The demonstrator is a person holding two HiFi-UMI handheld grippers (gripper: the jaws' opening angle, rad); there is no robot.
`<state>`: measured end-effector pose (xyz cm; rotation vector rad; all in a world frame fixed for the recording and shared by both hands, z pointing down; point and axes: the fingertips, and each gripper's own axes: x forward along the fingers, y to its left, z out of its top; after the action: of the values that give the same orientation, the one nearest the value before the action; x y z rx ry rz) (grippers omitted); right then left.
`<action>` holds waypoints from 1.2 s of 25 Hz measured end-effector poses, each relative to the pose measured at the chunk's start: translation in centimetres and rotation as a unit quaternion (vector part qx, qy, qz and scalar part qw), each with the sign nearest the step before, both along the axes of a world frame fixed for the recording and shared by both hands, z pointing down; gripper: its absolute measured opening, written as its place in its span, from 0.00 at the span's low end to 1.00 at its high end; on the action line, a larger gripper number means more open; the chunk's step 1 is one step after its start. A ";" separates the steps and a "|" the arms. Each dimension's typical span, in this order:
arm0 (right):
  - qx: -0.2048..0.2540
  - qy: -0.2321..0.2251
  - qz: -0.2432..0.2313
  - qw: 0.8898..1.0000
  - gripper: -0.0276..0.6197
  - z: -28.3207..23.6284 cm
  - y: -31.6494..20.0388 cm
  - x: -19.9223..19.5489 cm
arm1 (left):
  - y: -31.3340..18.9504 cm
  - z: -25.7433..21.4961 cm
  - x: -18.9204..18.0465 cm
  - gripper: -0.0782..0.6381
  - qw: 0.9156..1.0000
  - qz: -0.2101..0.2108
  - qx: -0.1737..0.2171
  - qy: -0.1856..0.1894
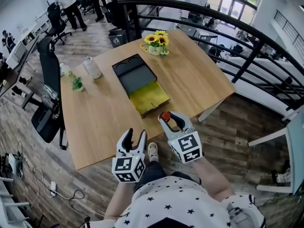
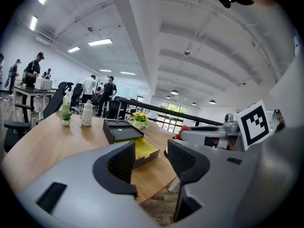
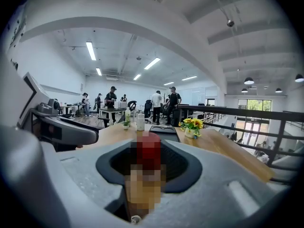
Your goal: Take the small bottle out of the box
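1. right gripper view: the right gripper [image 3: 149, 164] has its jaws closed on the small bottle [image 3: 148, 148], red cap uppermost. a mosaic patch masks the bottle's body, so the exact contact line cannot be read.
2. left gripper view: the left gripper [image 2: 151, 161] stands with its jaws apart and nothing between them. only table and floor show through the gap.
3. head view: both grippers are held side by side close to the person's body, at the near edge of the table [image 1: 199, 80].
4. the box [image 1: 142, 87] lies open in the middle of the table, black lid laid back and yellow tray toward the person. the bottle is out of it and well apart from it.
5. further out: a pot of sunflowers [image 1: 156, 42] stands at the far edge, and a white container [image 1: 92, 67] and a small plant [image 1: 76, 83] stand on the left side.
6. judgement: the removal step appears complete and the bottle is in carry. the next move calls for a bare patch of table beside the box, a level descent until the base seats, then parting the jaws. a narrow bottle may tip if it is released early.
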<state>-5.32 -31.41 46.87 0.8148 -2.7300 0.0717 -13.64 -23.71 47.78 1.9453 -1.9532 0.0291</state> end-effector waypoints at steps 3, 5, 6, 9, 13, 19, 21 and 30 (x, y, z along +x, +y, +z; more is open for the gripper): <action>0.007 -0.004 0.002 1.000 0.26 -0.6 1.8 1.8 | 1.6 -0.4 1.5 0.39 1.000 0.003 0.004 -0.004; 0.010 -0.006 0.005 1.000 0.26 -0.7 3.0 3.0 | 2.5 -0.5 2.4 0.39 1.000 0.004 0.008 -0.007; 0.010 -0.007 0.006 1.000 0.26 -0.8 3.5 3.6 | 2.9 -0.6 2.7 0.39 1.000 0.004 0.010 -0.008; 0.012 -0.011 0.010 1.000 0.26 -1.3 5.1 5.0 | 4.3 -1.1 3.5 0.39 1.000 0.003 0.015 -0.011; 0.013 -0.014 0.013 1.000 0.26 -1.9 7.1 6.7 | 6.0 -1.6 4.6 0.39 1.000 0.004 0.019 -0.015; 0.019 -0.028 0.023 0.999 0.26 -2.9 9.3 8.2 | 8.0 -2.1 5.6 0.39 0.999 0.007 0.026 -0.018; 0.021 -0.032 0.026 0.999 0.26 -3.2 9.8 8.5 | 8.5 -2.2 5.8 0.39 0.999 0.008 0.029 -0.019; 0.025 -0.039 0.035 0.998 0.26 -3.4 11.9 9.1 | 10.2 -1.6 6.5 0.39 0.999 0.014 0.030 -0.013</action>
<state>3.80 -19.54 43.47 0.9416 -2.7854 0.0510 -7.13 -13.51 46.16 2.0203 -1.9642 0.0025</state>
